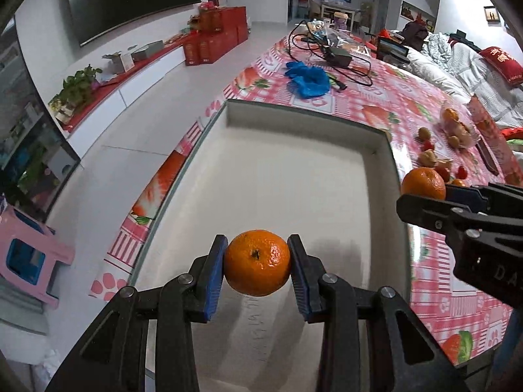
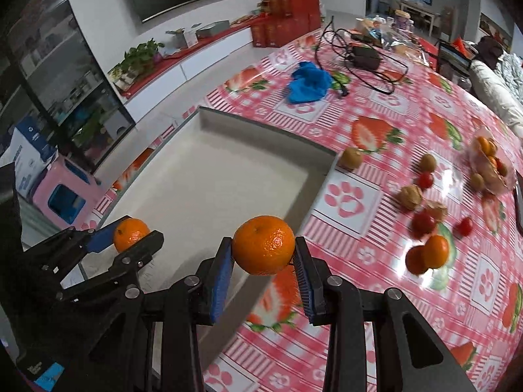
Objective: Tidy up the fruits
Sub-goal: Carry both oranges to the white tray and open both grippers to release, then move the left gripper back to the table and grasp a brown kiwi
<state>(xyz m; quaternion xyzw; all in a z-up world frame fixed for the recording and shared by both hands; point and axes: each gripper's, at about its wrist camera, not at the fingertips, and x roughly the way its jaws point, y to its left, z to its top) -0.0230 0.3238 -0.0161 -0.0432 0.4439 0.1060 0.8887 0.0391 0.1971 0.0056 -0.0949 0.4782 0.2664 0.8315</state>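
My left gripper (image 1: pixel 257 263) is shut on an orange mandarin (image 1: pixel 257 262) and hangs over the white tray (image 1: pixel 212 130). My right gripper (image 2: pixel 264 254) is shut on a second mandarin (image 2: pixel 264 245), above the tray's right rim (image 2: pixel 318 179). In the right wrist view the left gripper (image 2: pixel 130 236) with its mandarin (image 2: pixel 130 233) shows at the lower left. In the left wrist view the right gripper (image 1: pixel 425 197) and its mandarin (image 1: pixel 423 183) show at the right edge. The tray holds no fruit. Two more mandarins (image 2: pixel 430 254) lie on the tablecloth.
On the pink strawberry tablecloth (image 2: pixel 376 124) right of the tray lie kiwis (image 2: pixel 350 158), walnuts (image 2: pixel 410 197), small red fruits (image 2: pixel 423 223) and a clear bag of fruit (image 2: pixel 490 166). A blue glove (image 2: pixel 307 81) and black cables (image 2: pixel 369 58) lie beyond the tray. The table edge runs along the tray's left side.
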